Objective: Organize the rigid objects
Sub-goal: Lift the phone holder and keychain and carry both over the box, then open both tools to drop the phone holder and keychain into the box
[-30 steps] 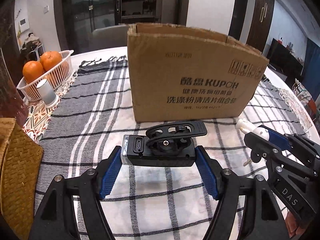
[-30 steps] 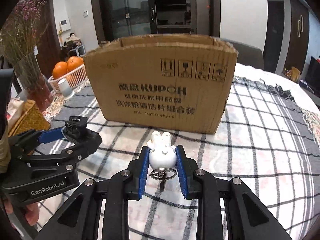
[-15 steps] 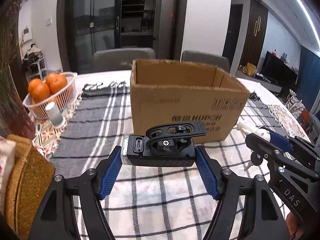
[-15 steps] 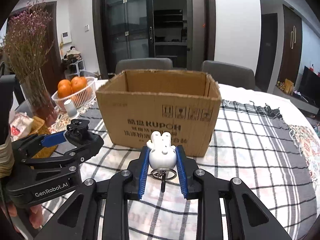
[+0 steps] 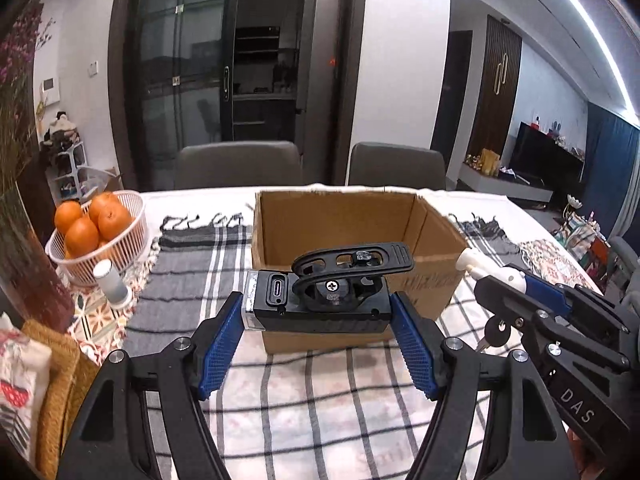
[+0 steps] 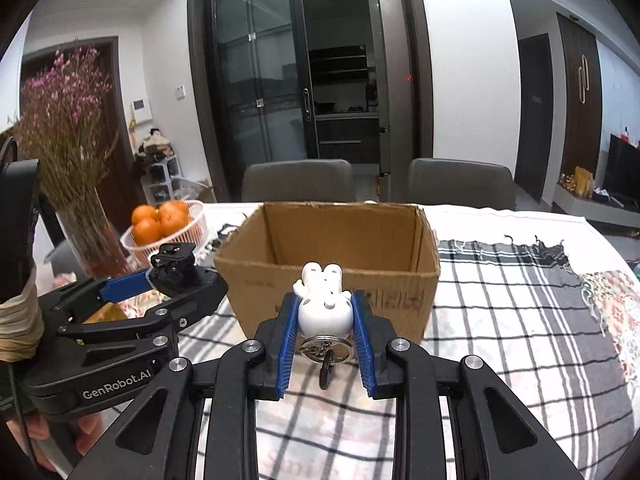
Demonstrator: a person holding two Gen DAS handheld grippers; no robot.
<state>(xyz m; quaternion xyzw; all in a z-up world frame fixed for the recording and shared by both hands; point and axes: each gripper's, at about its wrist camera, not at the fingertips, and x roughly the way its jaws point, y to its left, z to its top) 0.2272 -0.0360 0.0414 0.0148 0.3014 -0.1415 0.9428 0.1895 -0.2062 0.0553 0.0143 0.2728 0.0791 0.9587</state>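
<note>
Room: dining room, dark glass doors and two grey chairs behind the bench (image 5: 320, 400), which wears a checked cloth.
Box: your open carton (image 5: 352, 240) stands upright mid-bench, mouth up; what you can see of the inside shows no contents.
Left gripper (image 5: 318, 320): your fingers (image 5: 220, 340) pinch a black light (image 5: 320, 304) by its two ends, so its long axis runs crosswise between them; strap mount faces up.
Right gripper (image 6: 325, 322): your fingers (image 6: 289, 336) are pressed on a white rabbit (image 6: 324, 304), ears pointing forward toward the box, keyring (image 6: 326, 346) hanging below.
Height: both loads are off the cloth, apparently about level with the box's near rim, not yet over the opening.
Bearing: the box lies straight ahead of both pairs of fingers; the near wall stands between each load and the cavity.
Nearer hand: neither clearly; your grippers sit side by side, left one a little further left of the box's centre.
Next move, judged: carry forward over the near rim, then release; the light's crosswise span looks narrower than the mouth.
Bystanders: basket of oranges (image 5: 96, 232) and a vase (image 6: 80, 208) to the left, well apart from the box.
</note>
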